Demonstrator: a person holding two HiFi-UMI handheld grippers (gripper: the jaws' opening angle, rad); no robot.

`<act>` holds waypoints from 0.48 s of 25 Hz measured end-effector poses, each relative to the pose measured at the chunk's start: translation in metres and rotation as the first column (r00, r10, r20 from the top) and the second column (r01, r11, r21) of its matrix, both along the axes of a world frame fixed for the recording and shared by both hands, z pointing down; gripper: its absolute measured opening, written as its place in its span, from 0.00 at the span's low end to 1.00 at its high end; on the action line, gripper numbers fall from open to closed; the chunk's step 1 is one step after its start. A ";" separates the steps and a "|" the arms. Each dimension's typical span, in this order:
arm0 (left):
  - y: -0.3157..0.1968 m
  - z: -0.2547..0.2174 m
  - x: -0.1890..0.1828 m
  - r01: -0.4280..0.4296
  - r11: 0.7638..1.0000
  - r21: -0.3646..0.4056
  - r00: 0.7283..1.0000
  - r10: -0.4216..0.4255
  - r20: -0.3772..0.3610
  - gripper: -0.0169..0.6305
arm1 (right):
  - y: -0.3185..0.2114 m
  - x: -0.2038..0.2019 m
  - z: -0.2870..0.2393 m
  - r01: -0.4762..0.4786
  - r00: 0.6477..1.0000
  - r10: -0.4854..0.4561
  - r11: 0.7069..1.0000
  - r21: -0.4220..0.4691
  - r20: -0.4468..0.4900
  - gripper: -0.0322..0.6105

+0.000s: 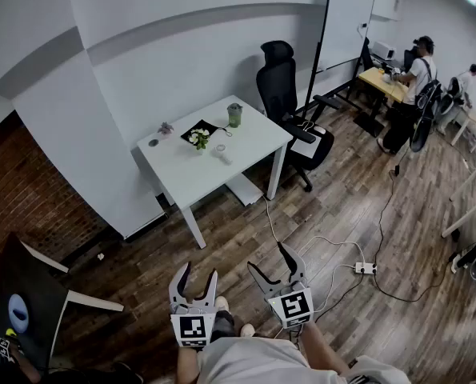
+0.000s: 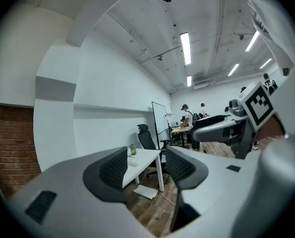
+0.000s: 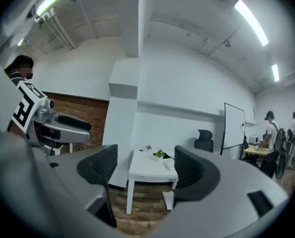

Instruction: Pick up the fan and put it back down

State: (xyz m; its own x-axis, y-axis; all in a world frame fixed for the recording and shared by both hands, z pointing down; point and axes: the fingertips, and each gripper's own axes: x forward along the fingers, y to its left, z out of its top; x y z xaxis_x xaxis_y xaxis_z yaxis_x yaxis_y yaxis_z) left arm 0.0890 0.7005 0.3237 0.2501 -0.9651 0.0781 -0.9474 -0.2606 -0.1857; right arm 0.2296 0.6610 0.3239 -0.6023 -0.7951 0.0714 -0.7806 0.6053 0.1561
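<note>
white table [image 1: 250,138] stands against the far wall, well apart from me across the wood floor [image 1: 342,214]. on it i see a plant [image 1: 198,139] at the edge of a black mat [image 1: 206,126], a green cup [image 1: 234,114] toward the back, and just beside the plant a small pale thing lying flat that i take for the fan [image 1: 222,155]. it is too small for me to make out more. a black chair [image 1: 284,86] sits just beside the table's right end, with a whiteboard [image 1: 346,26] behind it.

both grippers hang low in the head view, close to my body and side by side, pointing level toward the table. the left gripper [image 1: 198,272] is released. in its own view the jaws stand a little apart, with only the distant table and floor showing through the gap. the right gripper [image 1: 266,256] has its jaws spread wider, also released and empty, and in its view the table with the plant shows far off between them. each gripper's marker cube shows at the edge of the other's view. a brick wall [image 1: 30,190] runs along the left, and people stand at a desk [image 1: 386,82] in the far right corner.
</note>
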 end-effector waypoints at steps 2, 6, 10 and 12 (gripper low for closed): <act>-0.005 0.003 -0.004 0.004 1.000 -0.003 1.000 -0.004 0.002 0.39 | -0.004 -0.006 0.002 0.010 1.000 -0.010 1.000 -0.002 0.010 0.61; -0.025 0.007 -0.016 0.010 1.000 -0.003 1.000 -0.010 -0.003 0.39 | -0.025 -0.016 0.006 0.001 1.000 -0.001 1.000 -0.005 0.007 0.61; -0.060 0.011 -0.034 0.003 1.000 -0.009 1.000 -0.003 -0.015 0.38 | -0.057 -0.036 0.011 0.011 1.000 -0.011 1.000 -0.012 -0.008 0.61; -0.080 0.012 -0.042 -0.010 1.000 -0.012 1.000 0.010 -0.021 0.38 | -0.074 -0.043 0.012 0.006 1.000 -0.006 1.000 -0.012 -0.019 0.61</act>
